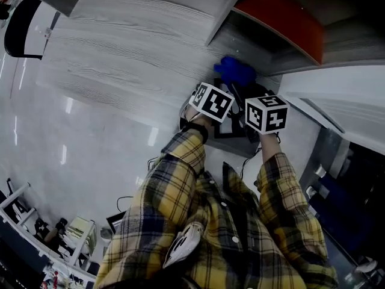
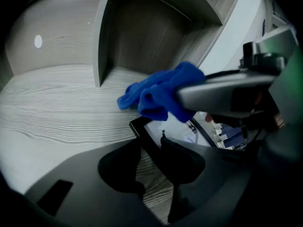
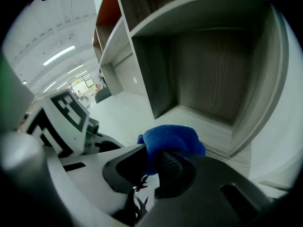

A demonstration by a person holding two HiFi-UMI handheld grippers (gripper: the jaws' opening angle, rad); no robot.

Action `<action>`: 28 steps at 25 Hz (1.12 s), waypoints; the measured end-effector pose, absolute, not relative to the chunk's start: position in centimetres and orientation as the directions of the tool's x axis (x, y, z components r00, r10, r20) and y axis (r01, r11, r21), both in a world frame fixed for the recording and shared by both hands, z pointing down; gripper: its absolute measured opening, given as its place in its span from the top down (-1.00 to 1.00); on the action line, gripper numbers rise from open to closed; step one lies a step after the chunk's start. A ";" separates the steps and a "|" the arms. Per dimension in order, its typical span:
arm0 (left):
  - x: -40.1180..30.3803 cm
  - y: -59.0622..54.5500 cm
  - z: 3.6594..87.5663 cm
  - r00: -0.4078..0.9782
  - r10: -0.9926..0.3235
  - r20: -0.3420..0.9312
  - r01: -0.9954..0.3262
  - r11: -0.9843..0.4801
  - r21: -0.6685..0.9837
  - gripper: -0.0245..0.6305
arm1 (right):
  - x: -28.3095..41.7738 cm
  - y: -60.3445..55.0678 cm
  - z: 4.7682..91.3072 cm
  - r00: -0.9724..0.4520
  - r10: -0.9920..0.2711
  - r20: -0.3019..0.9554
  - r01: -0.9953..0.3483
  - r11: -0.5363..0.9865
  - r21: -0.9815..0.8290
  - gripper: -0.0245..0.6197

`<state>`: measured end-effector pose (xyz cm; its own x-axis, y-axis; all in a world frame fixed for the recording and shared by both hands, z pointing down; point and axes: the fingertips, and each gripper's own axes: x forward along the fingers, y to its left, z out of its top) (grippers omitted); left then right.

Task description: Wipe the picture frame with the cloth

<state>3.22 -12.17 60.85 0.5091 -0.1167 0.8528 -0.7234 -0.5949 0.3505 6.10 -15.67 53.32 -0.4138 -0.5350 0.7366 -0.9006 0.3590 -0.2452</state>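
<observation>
your right gripper (image 3: 151, 161) clenches the rumpled blue cloth (image 3: 171, 138) on the far edge of the black-rimmed, glossy frame (image 2: 157, 130). your left gripper (image 2: 150, 151) grasps its near-left rim, on the grey desk (image 2: 57, 108).

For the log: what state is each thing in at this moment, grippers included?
left gripper: shut on the picture frame's near edge.
right gripper: shut on the blue cloth.
picture frame: gripped at one edge, glass side facing up.
blue cloth: bunched up, pinched between the right jaws, over the frame's far end.
</observation>
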 end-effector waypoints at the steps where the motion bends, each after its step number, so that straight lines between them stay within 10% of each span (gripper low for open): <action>1: 3.3 -12.2 60.9 0.510 -0.115 0.852 -0.723 -0.593 0.353 0.49 | 6.0 -15.6 54.7 -0.415 -0.515 0.750 -0.900 0.353 -0.256 0.76; 28: 2.9 -12.4 60.7 0.522 -0.127 0.843 -0.722 -0.592 0.358 0.51 | 5.4 0.4 58.9 -0.480 -0.227 0.847 -0.861 0.308 -0.406 0.77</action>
<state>2.86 -12.43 60.72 0.5222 -0.1273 0.8432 -0.7223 -0.5918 0.3580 5.39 0.41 58.91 -0.4802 -0.2265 0.8474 -0.8608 0.3077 -0.4055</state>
